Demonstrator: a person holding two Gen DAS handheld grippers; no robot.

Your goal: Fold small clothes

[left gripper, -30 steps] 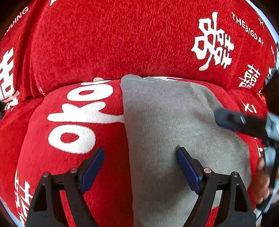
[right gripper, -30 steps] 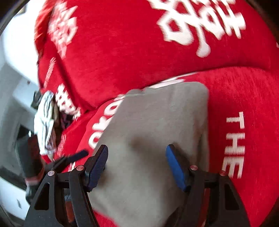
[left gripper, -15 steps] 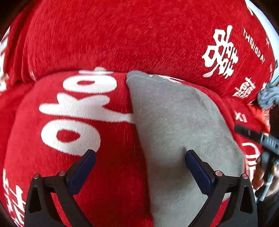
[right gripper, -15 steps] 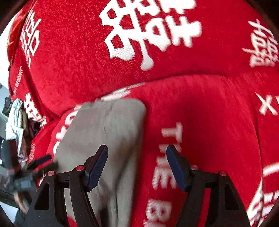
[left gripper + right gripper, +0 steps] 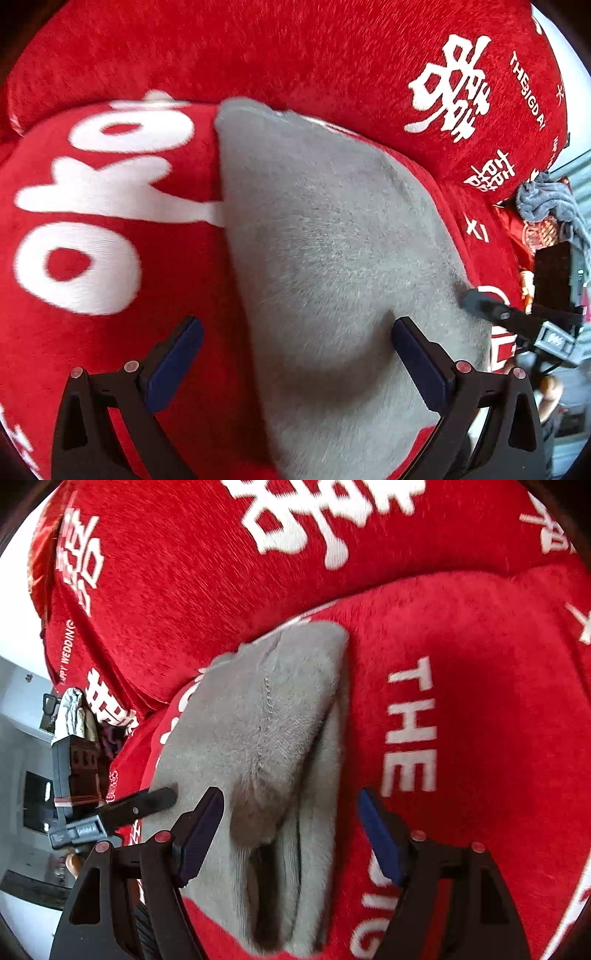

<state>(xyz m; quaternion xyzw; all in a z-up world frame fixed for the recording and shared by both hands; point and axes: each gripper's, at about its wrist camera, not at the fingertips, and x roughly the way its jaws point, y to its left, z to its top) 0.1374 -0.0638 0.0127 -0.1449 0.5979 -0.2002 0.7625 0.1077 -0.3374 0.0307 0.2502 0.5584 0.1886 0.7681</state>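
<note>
Two grippers, both spread wide with nothing pinched between them. The left gripper (image 5: 295, 360) hovers low over a folded grey garment (image 5: 332, 258) that lies on a red cushion (image 5: 110, 314) with big white lettering. Its right finger (image 5: 419, 360) sits over the grey fabric, while its left finger (image 5: 173, 363) is over bare red cushion, so the garment's left edge runs up between the two fingers. I can't tell whether the right finger is actually touching the cloth or just above it.

From the right wrist view, the right gripper (image 5: 291, 834) straddles the garment's (image 5: 258, 720) right side: the left finger (image 5: 201, 830) is over grey fabric and the right finger (image 5: 380, 840) is over the red cushion (image 5: 480, 720), next to the white "THE" print. You can see stacked folded layers at the garment's near end, right between these fingers, plus a seam running up the top layer.

A red backrest cushion (image 5: 184, 572) with white characters rises behind the garment, beyond both grippers' tips. The other tool's dark finger (image 5: 144, 805) pokes in at the left of the right wrist view, resting at the garment's left edge. Off to the right of the left gripper there's a crumpled grey-blue cloth (image 5: 546, 199).
</note>
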